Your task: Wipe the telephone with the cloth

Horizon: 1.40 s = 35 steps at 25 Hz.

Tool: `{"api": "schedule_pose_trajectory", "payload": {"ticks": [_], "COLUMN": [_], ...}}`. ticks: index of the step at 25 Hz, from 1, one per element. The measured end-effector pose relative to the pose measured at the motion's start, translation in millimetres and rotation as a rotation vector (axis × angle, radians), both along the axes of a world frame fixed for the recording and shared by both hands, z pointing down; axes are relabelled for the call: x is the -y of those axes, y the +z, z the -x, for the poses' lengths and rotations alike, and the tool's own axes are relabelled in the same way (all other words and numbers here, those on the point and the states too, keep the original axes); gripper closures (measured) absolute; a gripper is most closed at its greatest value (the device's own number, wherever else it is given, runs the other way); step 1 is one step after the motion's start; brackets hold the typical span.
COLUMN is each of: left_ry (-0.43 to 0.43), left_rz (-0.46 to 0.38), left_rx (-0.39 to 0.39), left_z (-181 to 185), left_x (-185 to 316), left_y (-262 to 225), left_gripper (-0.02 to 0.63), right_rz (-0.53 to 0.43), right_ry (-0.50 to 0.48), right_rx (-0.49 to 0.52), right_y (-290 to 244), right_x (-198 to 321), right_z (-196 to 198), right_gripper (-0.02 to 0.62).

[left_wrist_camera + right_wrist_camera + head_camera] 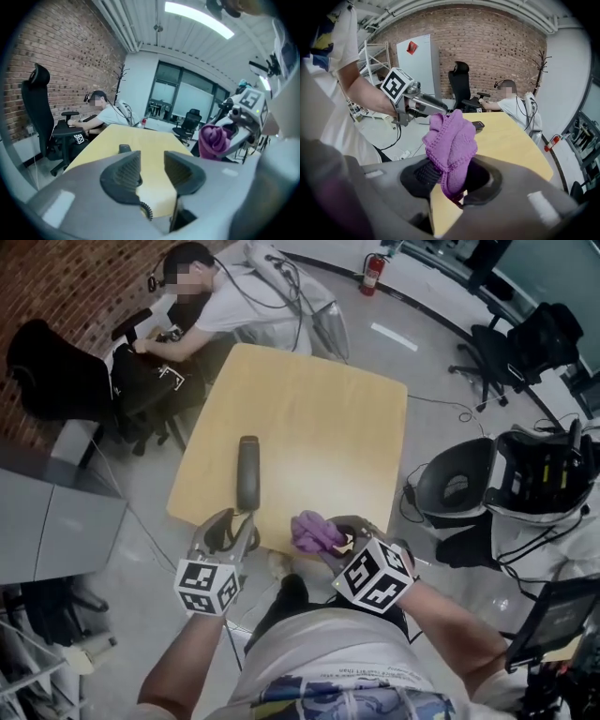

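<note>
Right gripper (450, 177) is clamping crumpled purple cloth (452, 140), left gripper (152, 169) gaping empty; only head view is showing the whole grey telephone handset (247, 472)

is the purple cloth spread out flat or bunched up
Bunched up: the purple cloth is a crumpled wad pinched between the jaws of the right gripper, with its folds sticking out above them.
</note>
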<state>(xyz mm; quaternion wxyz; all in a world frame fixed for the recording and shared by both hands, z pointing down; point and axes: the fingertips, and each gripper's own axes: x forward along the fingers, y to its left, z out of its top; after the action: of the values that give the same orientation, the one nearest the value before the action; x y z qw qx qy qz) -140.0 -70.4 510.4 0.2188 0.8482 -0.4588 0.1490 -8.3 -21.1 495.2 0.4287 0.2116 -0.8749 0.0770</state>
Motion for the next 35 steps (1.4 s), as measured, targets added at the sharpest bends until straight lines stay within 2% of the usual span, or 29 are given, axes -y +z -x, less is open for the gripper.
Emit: {"api": "schedule_pose_trajectory", "payload": {"ticks": [4, 5, 9, 15, 19, 22, 30, 35], "left_ry": [0.017, 0.016, 0.004, -0.014, -0.05, -0.025, 0.112, 0.166], "left_rz": [-0.051, -0.054, -0.04, -0.013, 0.014, 0.024, -0.011, -0.031], "left_rx": [-0.009, -0.013, -0.035, -0.066, -0.085, -0.082, -0.082, -0.115], "left_z": [-8, -11, -34, -93, -112, -123, -130, -112], "left_x": [-21, -31, -81, -154, -204, -233, -242, -240], "left_y": [-18, -23, -41, -62, -69, -73, -81, -94], "left_gripper": [0.582, 0.602, 0.603, 0.603, 0.603, 0.603, 0.603, 0.603], "right_rz": [-0.013, -0.021, -0.053, -0.069, -0.054, -0.057, -0.11, -0.126], "right_ry": [-0.05, -0.064, -0.119, -0.163, -0.21, -0.23, -0.221, -0.196], "right_rx": [0.018, 0.025, 0.063, 0.112, 0.139, 0.156, 0.144, 0.118], "right_y": [0, -4, -23, -34, -37, -44, -51, -56], "right_x": [-19, -25, -57, -106, -144, -164, -175, -178], "right_z": [7, 8, 3, -39, -50, -51, -48, -26], "right_gripper": [0.472, 0.472, 0.472, 0.473, 0.472, 0.472, 0.472, 0.472]}}
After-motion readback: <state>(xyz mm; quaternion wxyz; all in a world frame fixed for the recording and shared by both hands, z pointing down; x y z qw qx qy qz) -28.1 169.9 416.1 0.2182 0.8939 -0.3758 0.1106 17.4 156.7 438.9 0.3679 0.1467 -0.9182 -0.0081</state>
